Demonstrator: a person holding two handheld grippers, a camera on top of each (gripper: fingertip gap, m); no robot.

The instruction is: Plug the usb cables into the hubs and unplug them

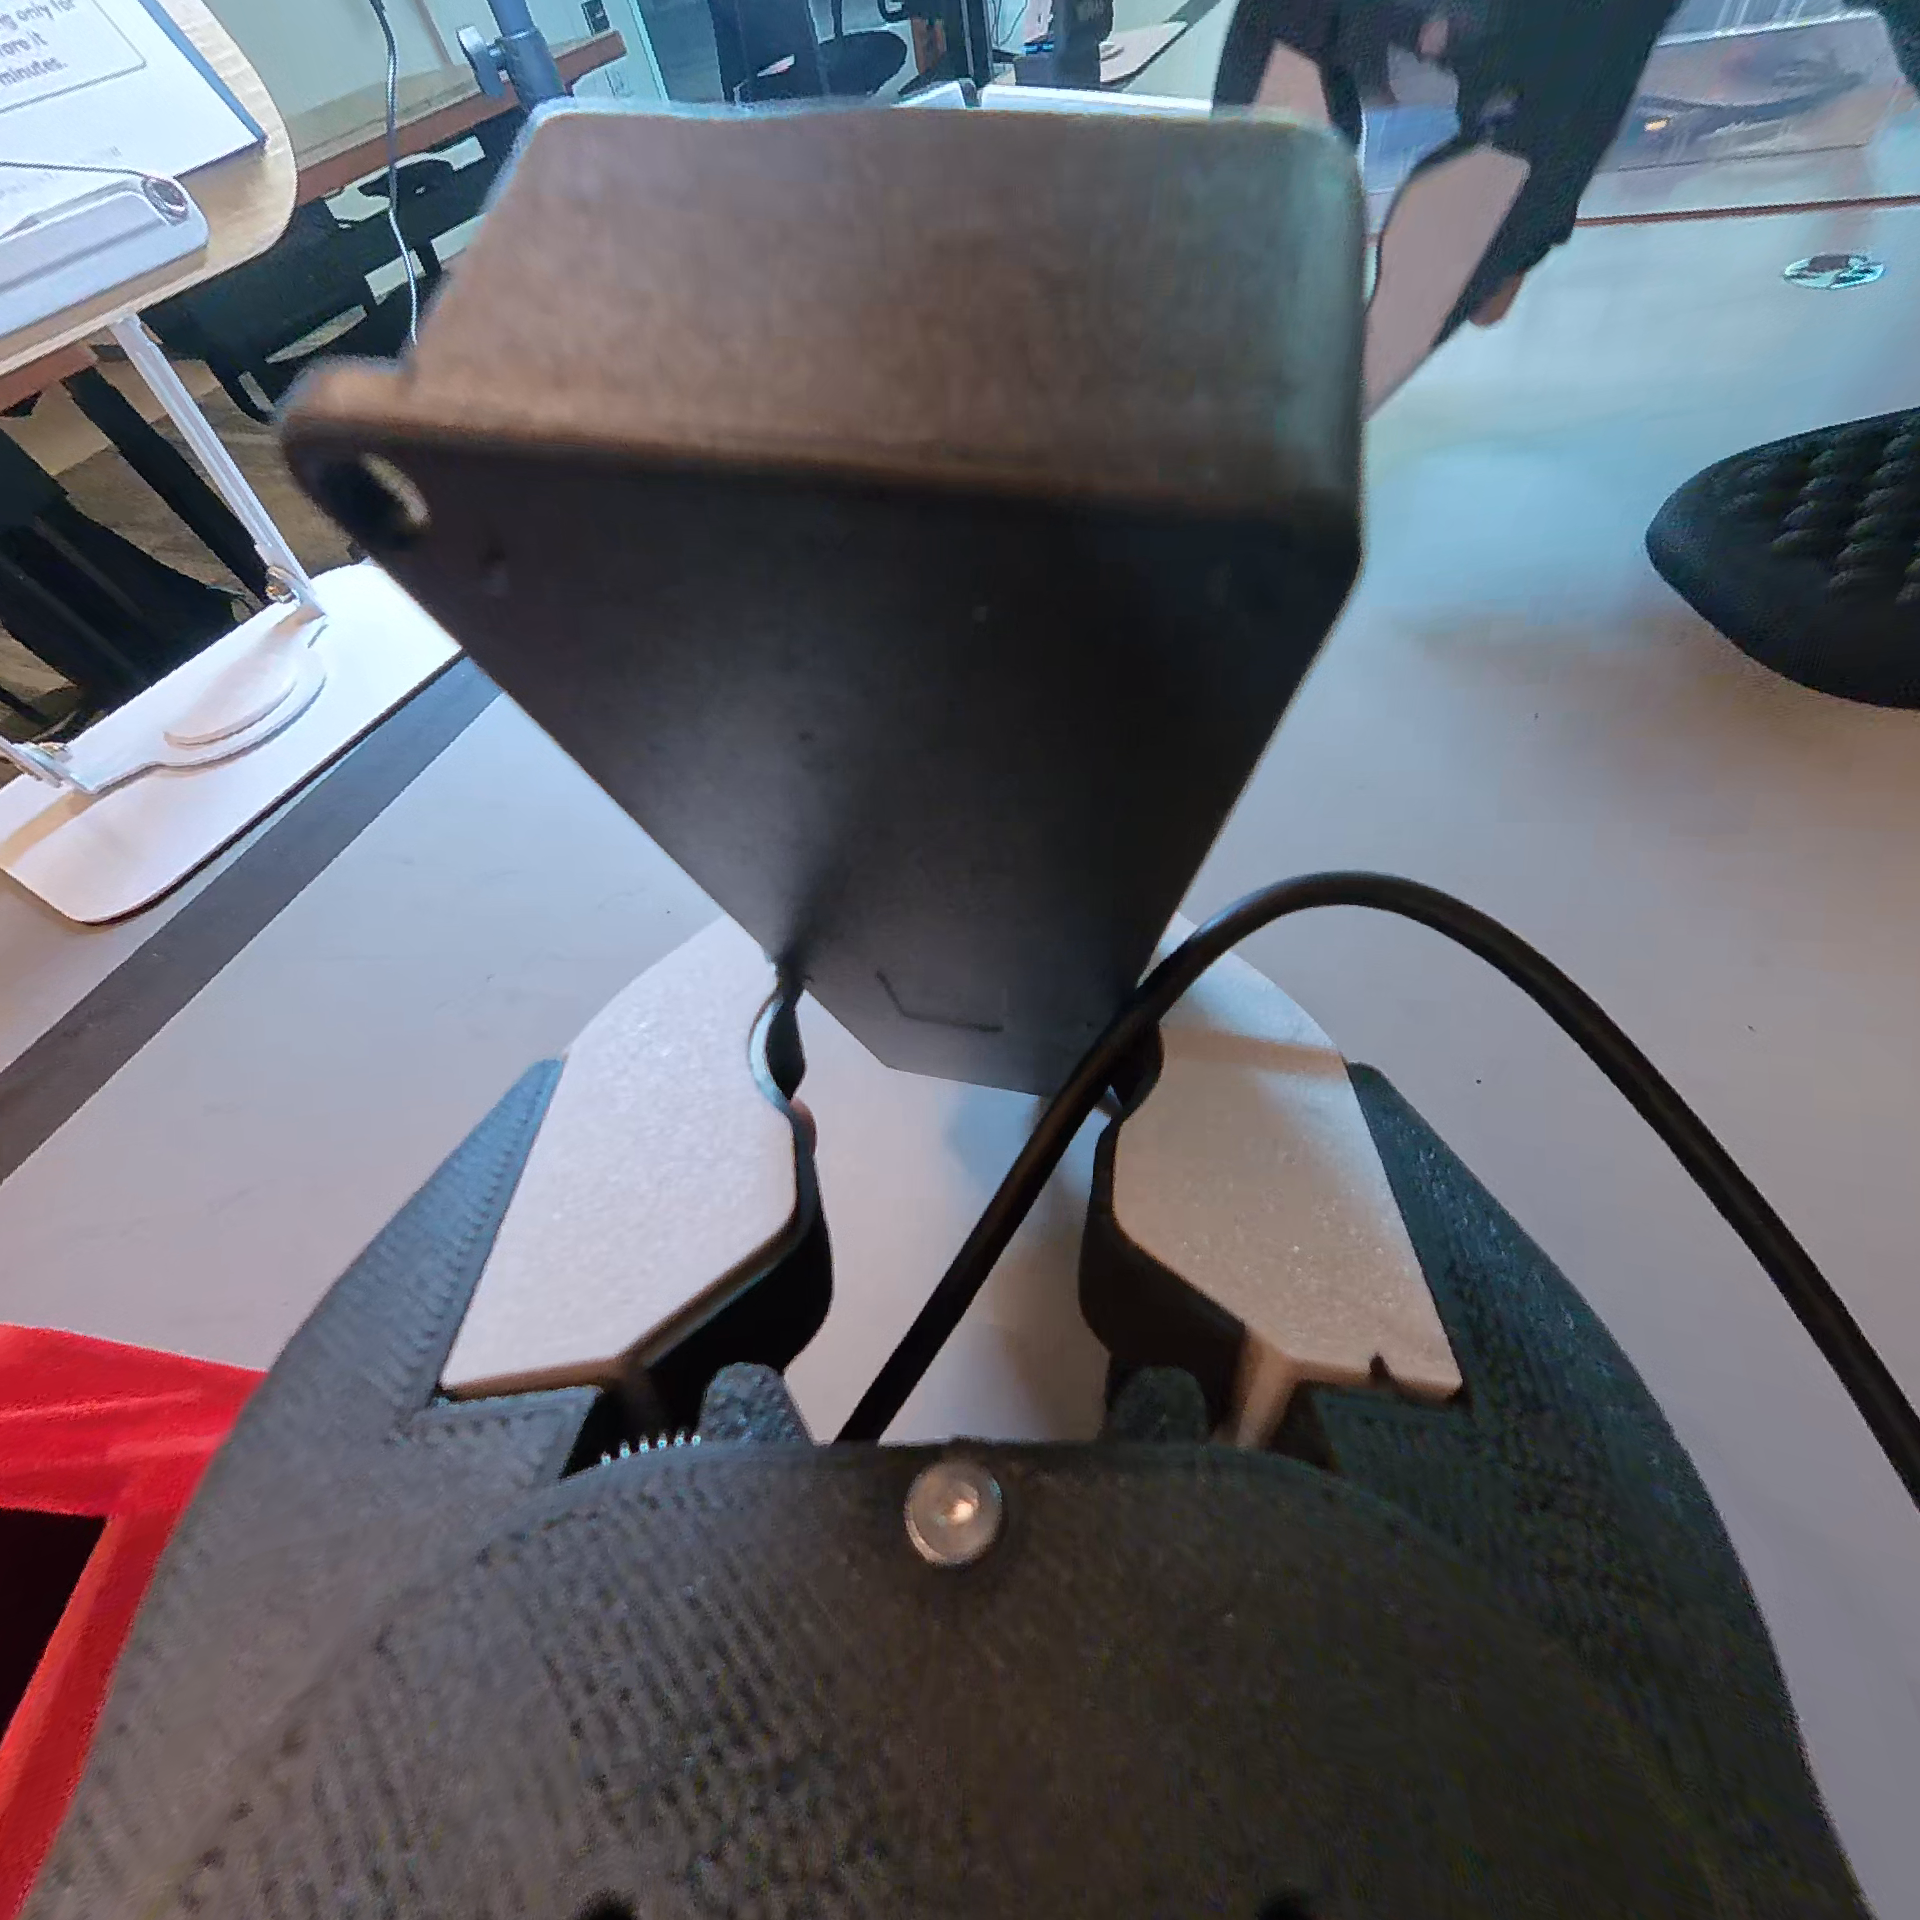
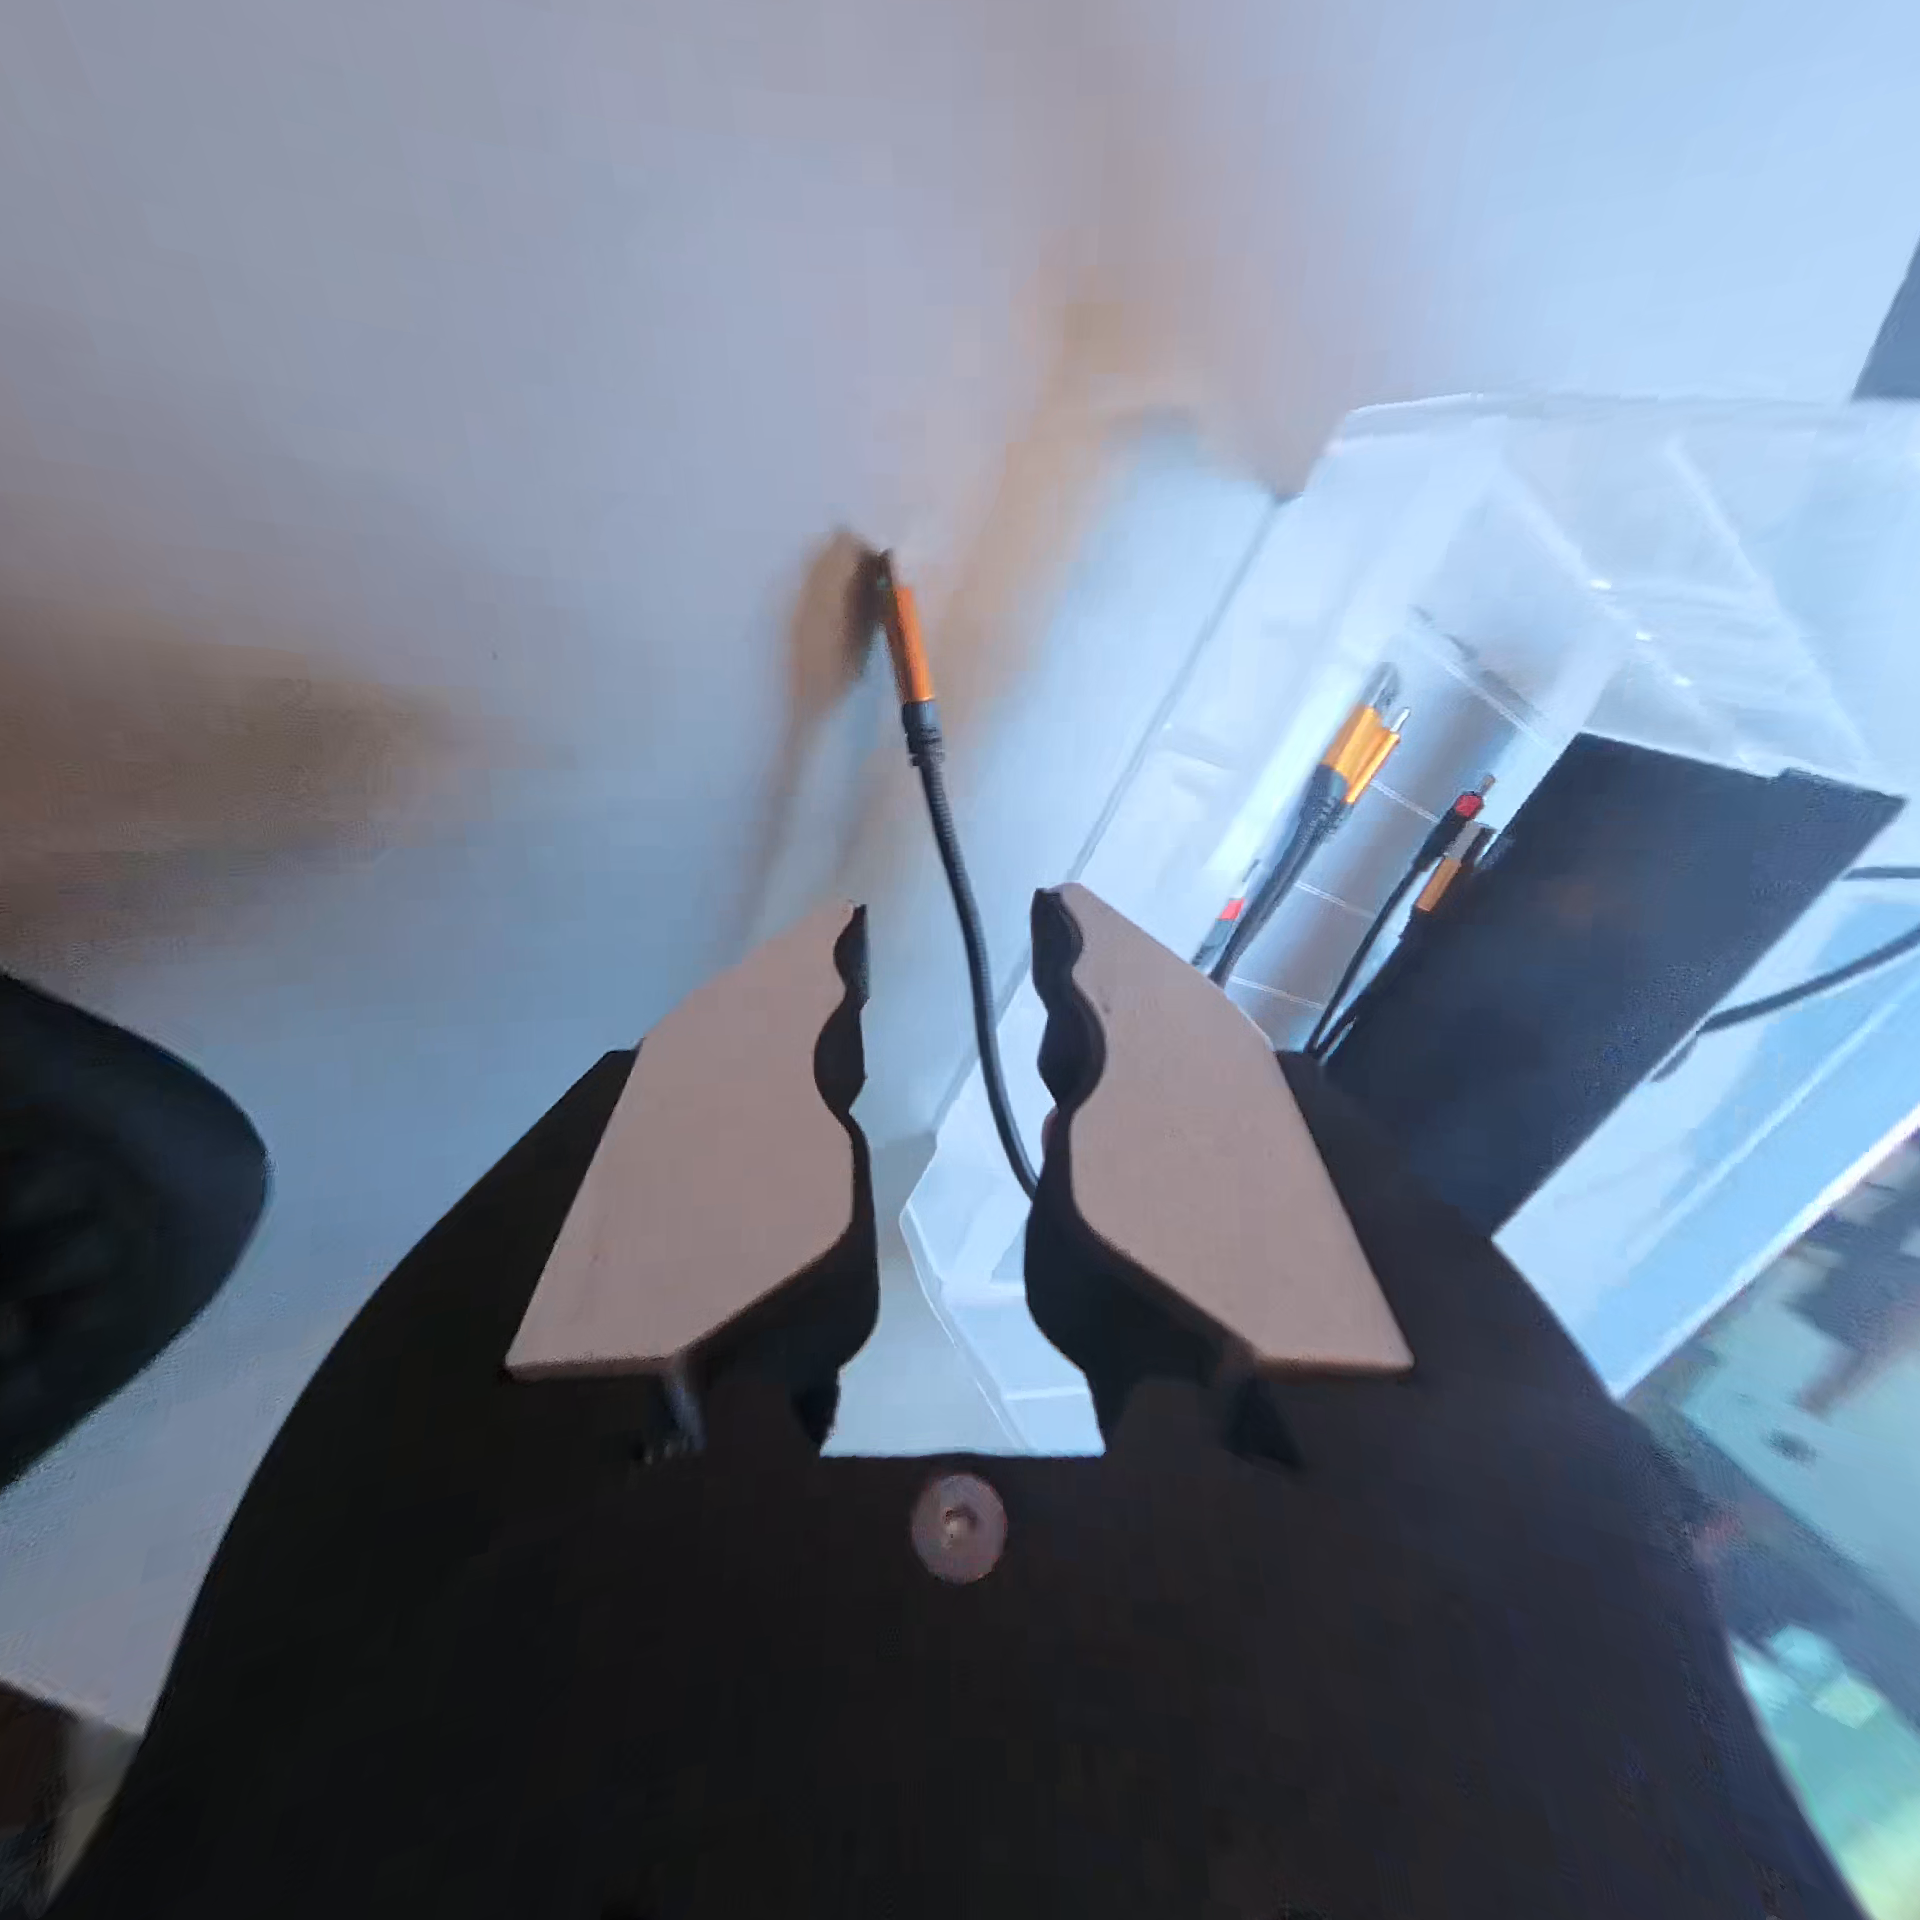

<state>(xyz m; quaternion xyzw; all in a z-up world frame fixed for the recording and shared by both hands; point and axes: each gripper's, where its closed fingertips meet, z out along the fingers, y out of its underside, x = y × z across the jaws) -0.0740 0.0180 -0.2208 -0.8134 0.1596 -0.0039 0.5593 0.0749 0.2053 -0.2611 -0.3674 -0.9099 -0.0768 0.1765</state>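
Note:
In the left wrist view my left gripper (image 1: 961,1039) is shut on the lower corner of a dark grey hub (image 1: 883,540), holding it tilted up above the table. A thin black cable (image 1: 1558,997) loops from the hub's base to the right. In the right wrist view my right gripper (image 2: 948,914) has its jaws apart. A black braided USB cable (image 2: 961,914) rises between them, close to the right finger (image 2: 1164,1122). Its orange plug (image 2: 907,644) points up and away over the pale table. Whether the cable is gripped lower down is hidden.
A clear plastic box (image 2: 1558,540) at the right holds more orange-ended cables (image 2: 1361,748) and a black block (image 2: 1621,935). A black mesh pad (image 1: 1797,582) lies right, a white stand (image 1: 187,748) left, a red box (image 1: 73,1507) near left. A gloved hand (image 1: 1455,156) is beyond the hub.

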